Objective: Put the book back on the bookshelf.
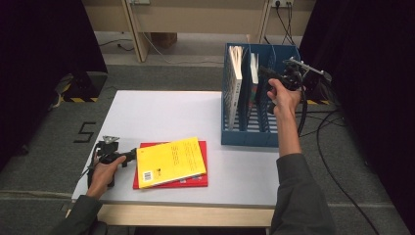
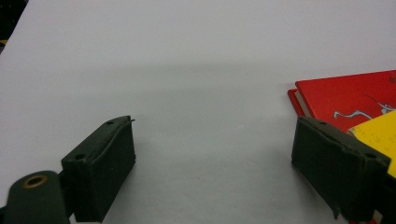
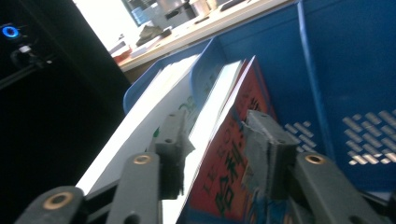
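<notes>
A blue file rack (image 1: 249, 137) stands at the table's back right with upright books in its slots. My right gripper (image 1: 263, 78) reaches into it from the right. In the right gripper view its jaws (image 3: 215, 135) stand on either side of a red-covered book (image 3: 233, 172), slightly apart from it, so the gripper is open. A white book (image 3: 140, 135) stands in the neighbouring slot. At the front left, my left gripper (image 1: 131, 156) rests on the table, open and empty (image 2: 212, 149). Its tips point at a yellow book (image 1: 170, 161) lying on a red book (image 1: 171, 183).
The white table (image 1: 161, 112) has bare room behind and left of the stacked books. The red book's corner (image 2: 345, 95) and the yellow book (image 2: 378, 133) lie just beyond the left gripper's right jaw. Cables trail on the floor right of the rack.
</notes>
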`<state>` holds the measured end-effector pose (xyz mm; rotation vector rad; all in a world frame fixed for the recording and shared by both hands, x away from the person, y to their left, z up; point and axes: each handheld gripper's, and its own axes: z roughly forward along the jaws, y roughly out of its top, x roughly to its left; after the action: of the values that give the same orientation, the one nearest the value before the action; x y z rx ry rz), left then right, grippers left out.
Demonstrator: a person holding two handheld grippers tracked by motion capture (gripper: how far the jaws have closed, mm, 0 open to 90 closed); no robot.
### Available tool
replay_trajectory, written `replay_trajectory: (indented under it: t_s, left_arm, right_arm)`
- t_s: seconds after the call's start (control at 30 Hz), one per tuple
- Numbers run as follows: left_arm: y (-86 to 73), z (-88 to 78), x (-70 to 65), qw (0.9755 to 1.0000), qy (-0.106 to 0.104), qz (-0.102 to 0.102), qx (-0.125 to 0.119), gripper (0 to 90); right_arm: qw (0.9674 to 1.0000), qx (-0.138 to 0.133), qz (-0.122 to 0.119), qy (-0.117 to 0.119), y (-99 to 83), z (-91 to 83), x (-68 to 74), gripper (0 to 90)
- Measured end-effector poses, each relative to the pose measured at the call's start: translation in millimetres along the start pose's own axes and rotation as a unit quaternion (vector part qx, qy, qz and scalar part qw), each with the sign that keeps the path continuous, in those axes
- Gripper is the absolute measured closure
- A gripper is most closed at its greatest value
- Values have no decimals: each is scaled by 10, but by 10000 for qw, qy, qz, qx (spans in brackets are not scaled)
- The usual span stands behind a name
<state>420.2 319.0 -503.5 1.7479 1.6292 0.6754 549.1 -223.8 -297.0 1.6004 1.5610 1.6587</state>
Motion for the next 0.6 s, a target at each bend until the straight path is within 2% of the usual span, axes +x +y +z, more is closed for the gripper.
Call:
replay_trajectory:
  t_s: [0.13,0.23,0.33,0.43,0.47,0.57,0.6]
  left_arm:
    - [0,0,1,10000,-4,-3,-3,126]
    - [0,0,1,10000,-4,-3,-2,126]
    - [0,0,1,10000,-4,-1,0,126]
    - [0,0,1,10000,-4,-1,-1,126]
    - [0,0,1,10000,-6,-3,0,126]
    - [0,0,1,10000,-7,-4,-2,126]
    - [0,1,1,10000,-4,1,2,125]
  right_arm:
    - [9997,155,-186,72,-68,-11,20,506]
    - [9994,222,-185,197,-112,-2,38,472]
    - [9991,265,-208,252,-150,19,67,458]
    - [9982,427,-302,300,-183,72,110,466]
    - [9977,484,-375,300,-195,92,128,481]
    - [9940,605,-907,65,-223,145,191,532]
    - [9931,641,-980,41,-230,160,197,533]
